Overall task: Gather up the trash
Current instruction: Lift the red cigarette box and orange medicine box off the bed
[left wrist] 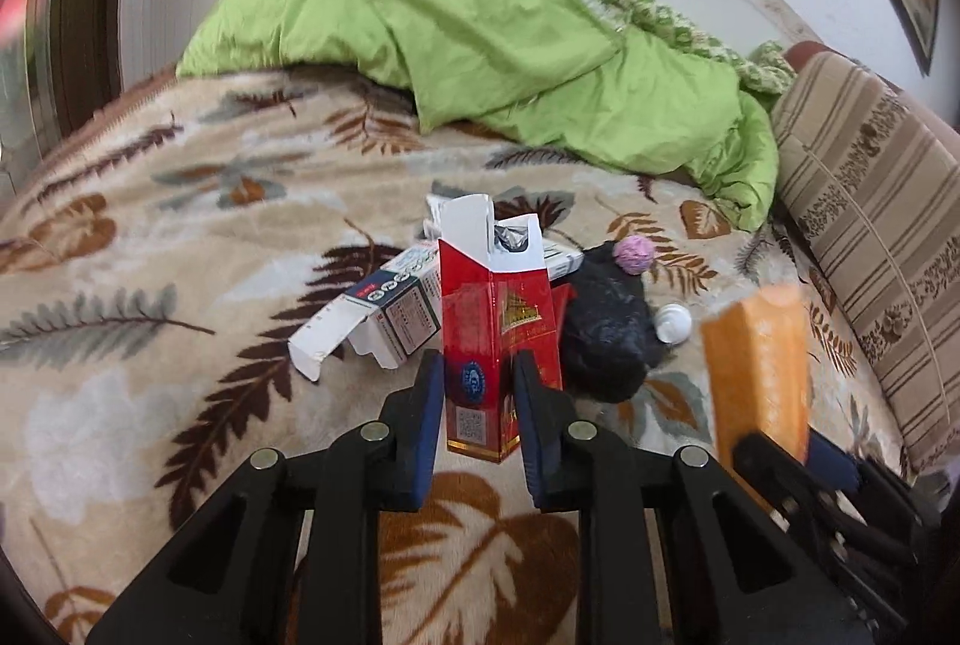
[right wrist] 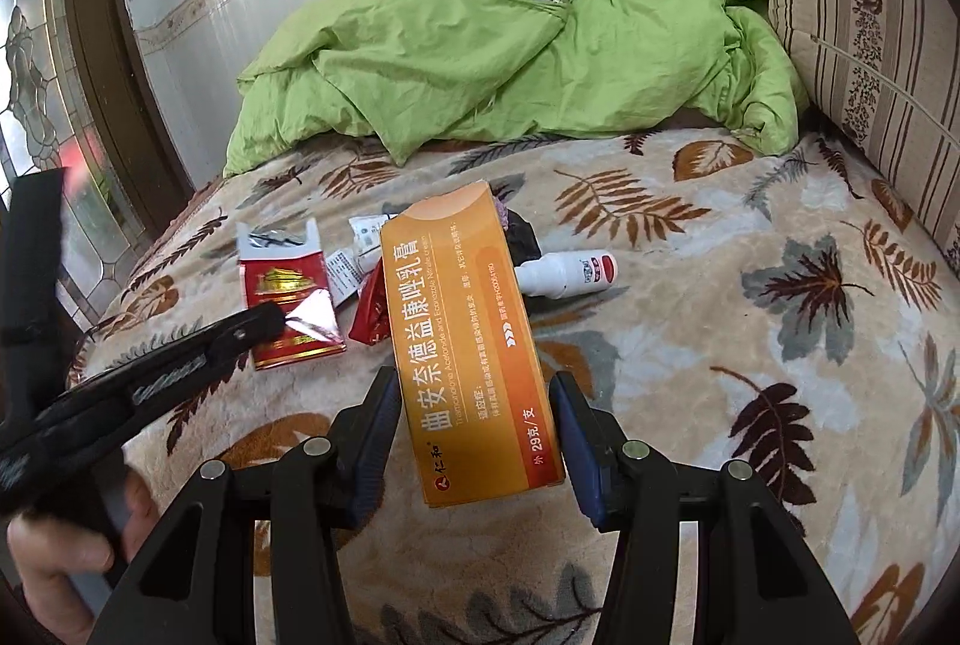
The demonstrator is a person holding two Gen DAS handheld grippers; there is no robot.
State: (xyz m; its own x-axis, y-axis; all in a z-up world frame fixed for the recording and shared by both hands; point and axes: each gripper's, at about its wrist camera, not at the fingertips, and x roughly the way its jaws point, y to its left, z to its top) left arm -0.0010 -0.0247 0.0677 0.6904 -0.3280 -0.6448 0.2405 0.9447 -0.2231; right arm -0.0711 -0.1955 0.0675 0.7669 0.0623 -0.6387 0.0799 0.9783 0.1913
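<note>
My left gripper point(left wrist: 477, 370) is shut on a red cigarette pack point(left wrist: 495, 297), which stands upright between the pads with its lid flipped open, just above the bed. The right wrist view shows that gripper point(right wrist: 267, 324) from the side, on the same pack point(right wrist: 282, 285). My right gripper point(right wrist: 474, 387) is shut on a long orange medicine box point(right wrist: 468, 333) and holds it above the blanket; the box point(left wrist: 756, 363) also shows at the right of the left wrist view. More litter lies behind: a white-and-blue carton point(left wrist: 384, 312), a black bag point(left wrist: 606, 339), a pink ball point(left wrist: 633, 254) and a white bottle point(right wrist: 564, 273).
The bed carries a leaf-patterned blanket point(left wrist: 150, 345). A crumpled green quilt point(left wrist: 468, 27) is heaped at the far side. A striped cushion point(left wrist: 870, 225) stands along the right. A window frame point(right wrist: 102, 45) borders the left. A person's hand point(right wrist: 60, 555) grips the left tool.
</note>
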